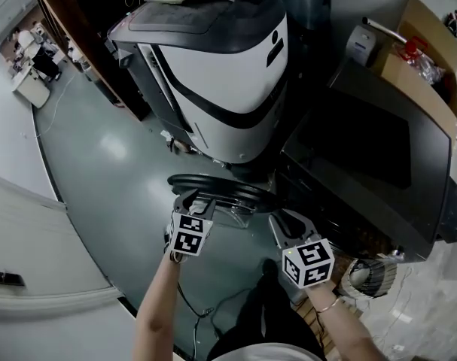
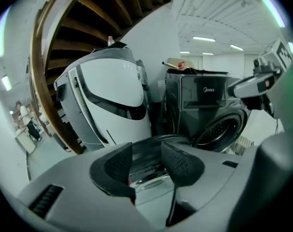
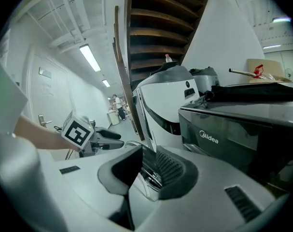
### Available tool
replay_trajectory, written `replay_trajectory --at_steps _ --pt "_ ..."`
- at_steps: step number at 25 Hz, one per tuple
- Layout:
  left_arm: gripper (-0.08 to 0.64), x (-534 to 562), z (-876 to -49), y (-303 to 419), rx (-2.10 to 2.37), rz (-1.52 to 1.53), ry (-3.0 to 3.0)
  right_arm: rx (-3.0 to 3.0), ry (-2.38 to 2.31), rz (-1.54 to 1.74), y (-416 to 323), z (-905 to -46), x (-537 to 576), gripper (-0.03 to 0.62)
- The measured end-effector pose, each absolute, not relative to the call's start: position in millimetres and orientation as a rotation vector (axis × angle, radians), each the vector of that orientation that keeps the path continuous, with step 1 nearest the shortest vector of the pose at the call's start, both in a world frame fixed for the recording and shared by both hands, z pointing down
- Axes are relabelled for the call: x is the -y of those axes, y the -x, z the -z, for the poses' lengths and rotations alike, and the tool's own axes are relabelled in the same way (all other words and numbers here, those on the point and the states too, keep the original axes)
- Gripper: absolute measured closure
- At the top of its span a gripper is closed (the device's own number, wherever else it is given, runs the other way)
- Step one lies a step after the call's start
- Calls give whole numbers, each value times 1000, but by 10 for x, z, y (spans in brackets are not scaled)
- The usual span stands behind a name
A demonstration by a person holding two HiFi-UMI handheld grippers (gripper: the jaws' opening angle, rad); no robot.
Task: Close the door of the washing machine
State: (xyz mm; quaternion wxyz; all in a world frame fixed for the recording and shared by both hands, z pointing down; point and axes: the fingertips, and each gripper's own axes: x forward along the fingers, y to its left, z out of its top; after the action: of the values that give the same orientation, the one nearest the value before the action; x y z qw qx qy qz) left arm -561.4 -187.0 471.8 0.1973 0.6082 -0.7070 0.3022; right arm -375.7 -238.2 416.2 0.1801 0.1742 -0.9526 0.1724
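While the round door (image 1: 226,189) hangs swung out from the dark machine (image 1: 379,149), the head view shows the left gripper (image 1: 196,200) and right gripper (image 1: 287,221) at its rim, probably to push it shut.

In the left gripper view, the ribbed black pads (image 2: 118,164) stand wide apart, with glossy door glass between them, unpressed.

In the right gripper view, the jaws gape less, the shiny door edge loose between them.

Dark grey washing machine (image 1: 379,153); left of it, a white appliance (image 1: 220,74) banded black; grey-green floor (image 1: 100,179).
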Motion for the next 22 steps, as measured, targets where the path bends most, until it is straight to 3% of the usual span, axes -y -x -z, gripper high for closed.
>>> replay_trajectory --at_steps 13,22 --pt "359 2466 -5172 5882 1459 -1527 -1864 2673 -409 -512 4080 -4418 2722 514" --pt "362 2591 -5460 5869 1157 -1772 -1861 2653 -411 -540 4042 -4535 2722 514"
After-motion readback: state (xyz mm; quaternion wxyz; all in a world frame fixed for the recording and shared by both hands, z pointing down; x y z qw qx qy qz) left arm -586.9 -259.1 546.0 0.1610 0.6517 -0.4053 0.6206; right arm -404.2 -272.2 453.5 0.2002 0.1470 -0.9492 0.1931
